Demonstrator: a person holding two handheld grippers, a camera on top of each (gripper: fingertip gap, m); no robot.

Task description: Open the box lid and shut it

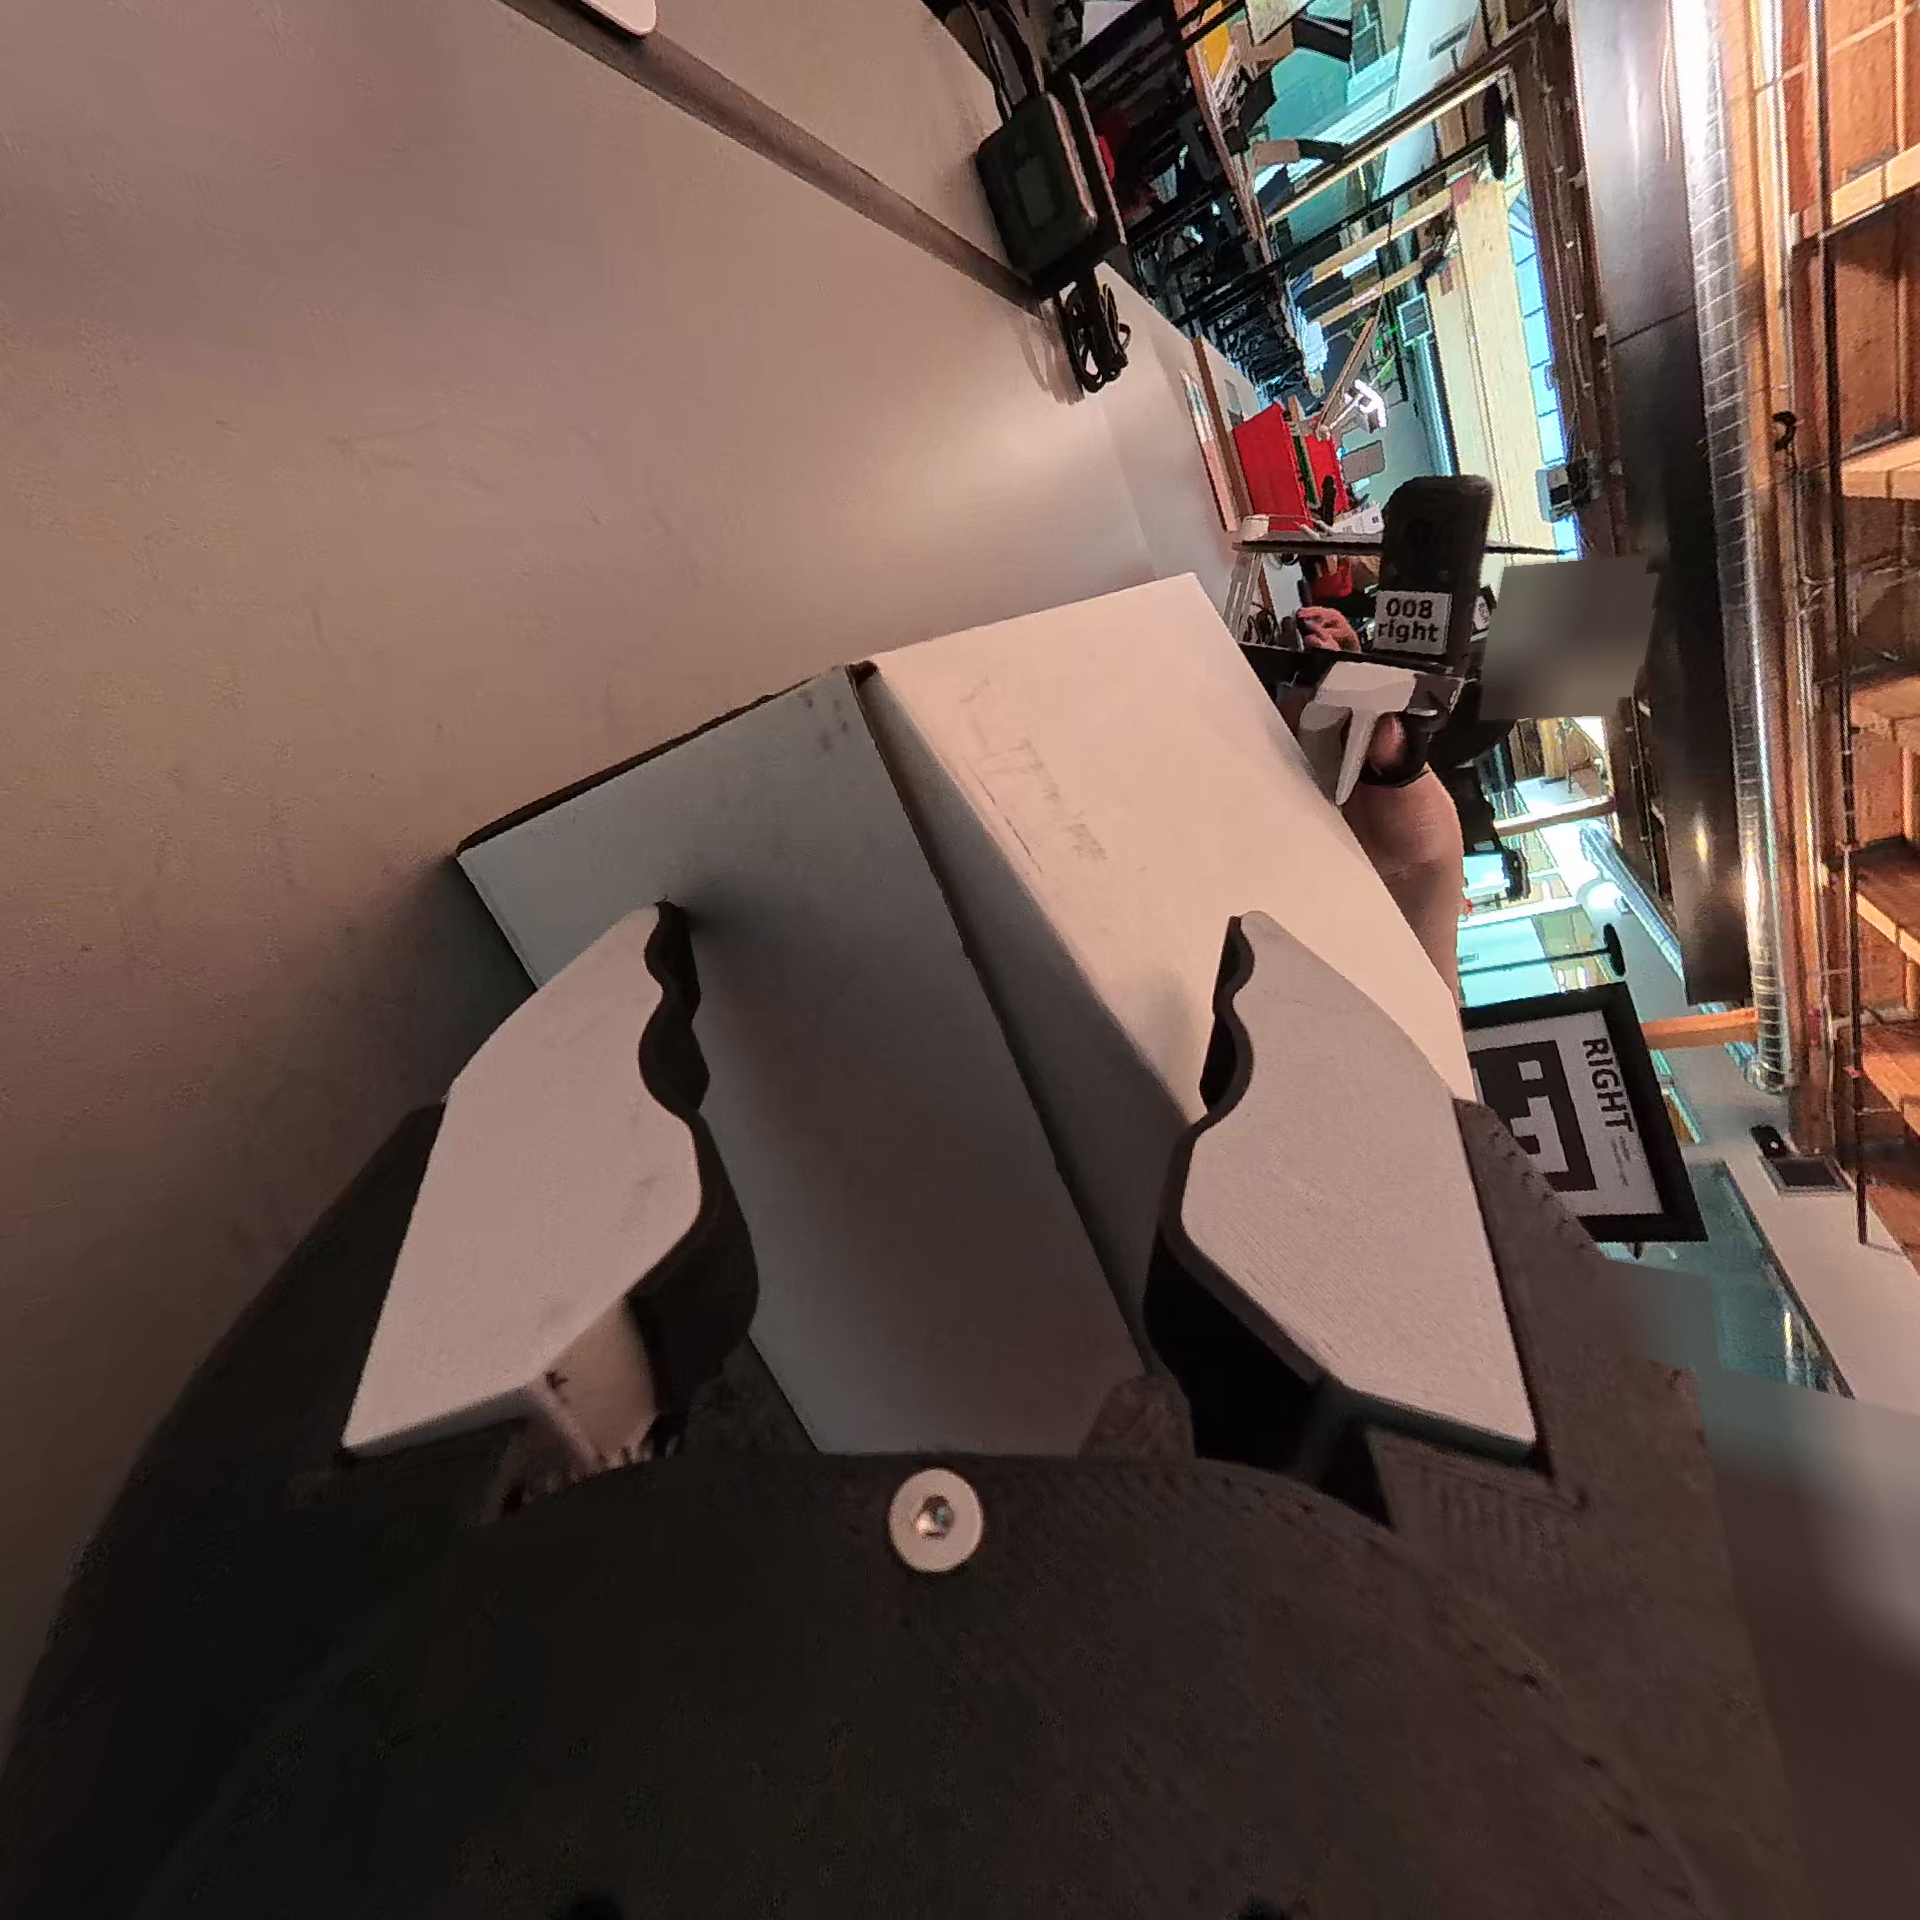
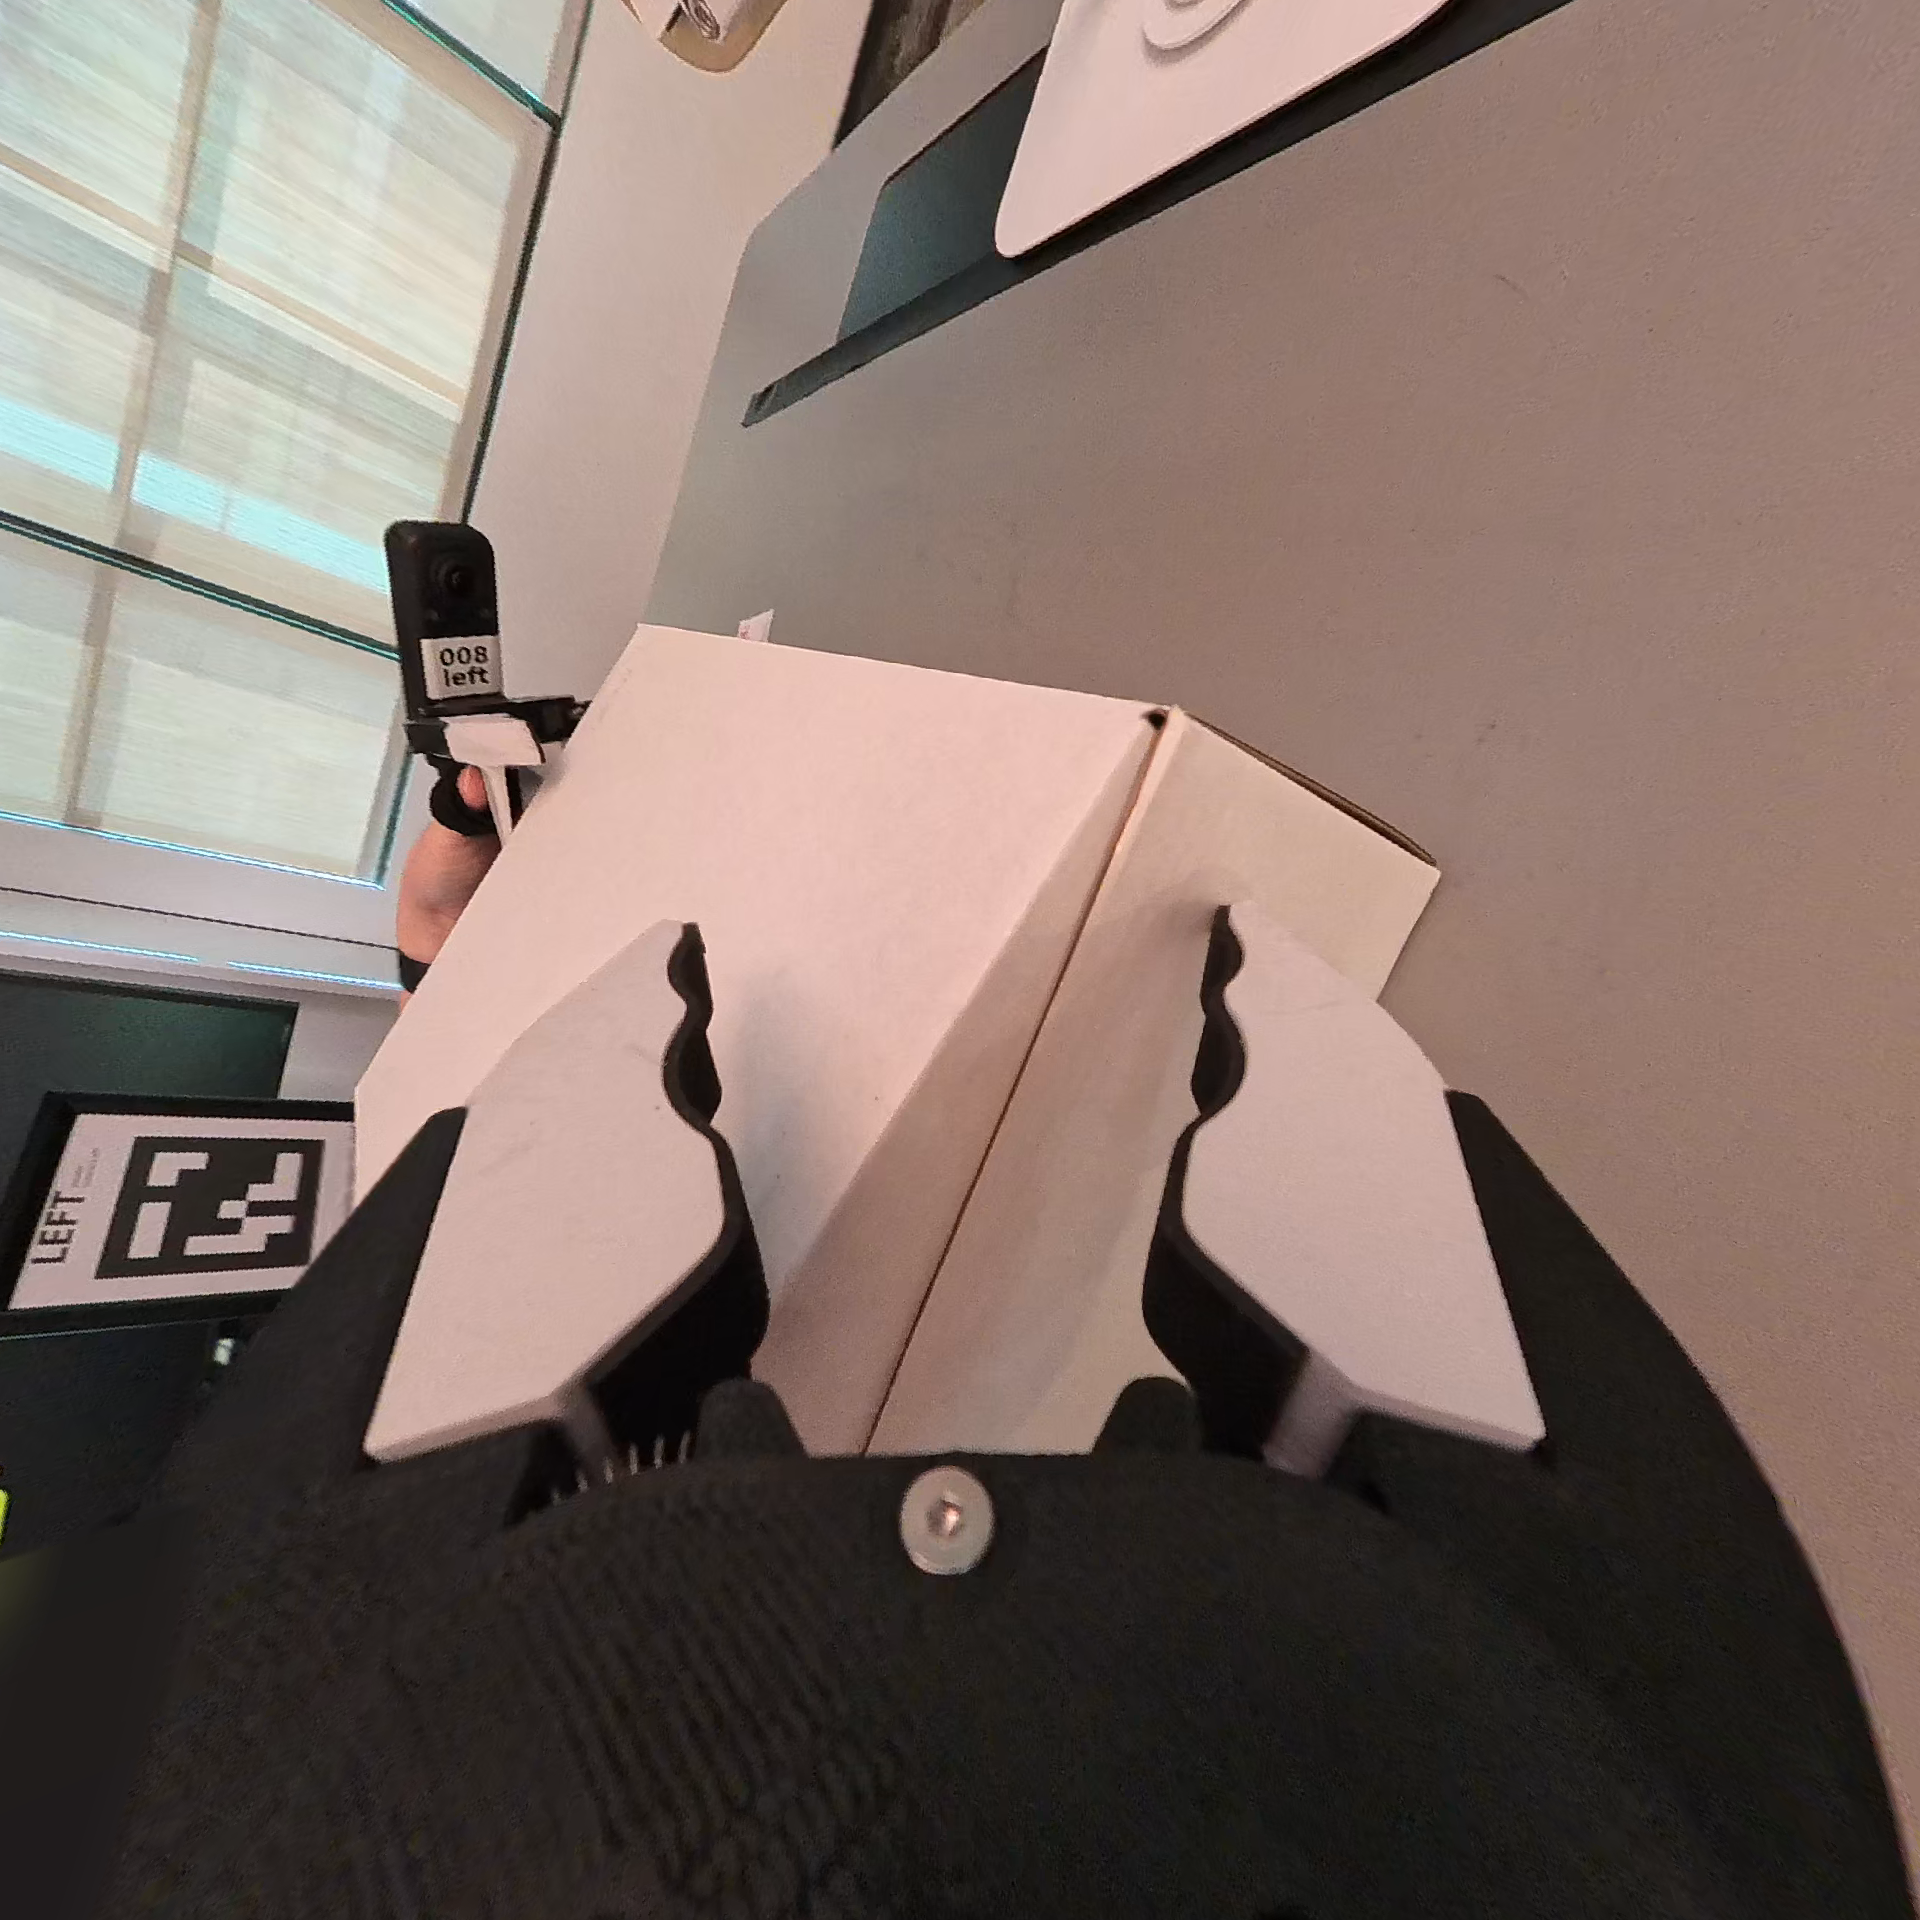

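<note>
Both grippers, left gripper (image 1: 951, 935) and right gripper (image 2: 956, 935), spread wide astride the white cardboard box (image 2: 831, 935) corners; fingers (image 1: 561, 1174) empty, a careless pinch may skid off the shut lid (image 1: 1091, 790) edge or shove the box along the grey surface (image 1: 416, 520)

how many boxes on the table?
1. A white box lies closed on the grey table, between the open left tool and the open right tool. None other visible.

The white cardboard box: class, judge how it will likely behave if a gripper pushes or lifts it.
The white cardboard box looks thin-walled, so it is probably light and may slide on the grey table rather than tip. Its smooth faces could slip between fingers. The lid seam suggests panels flex if squeezed.
</note>
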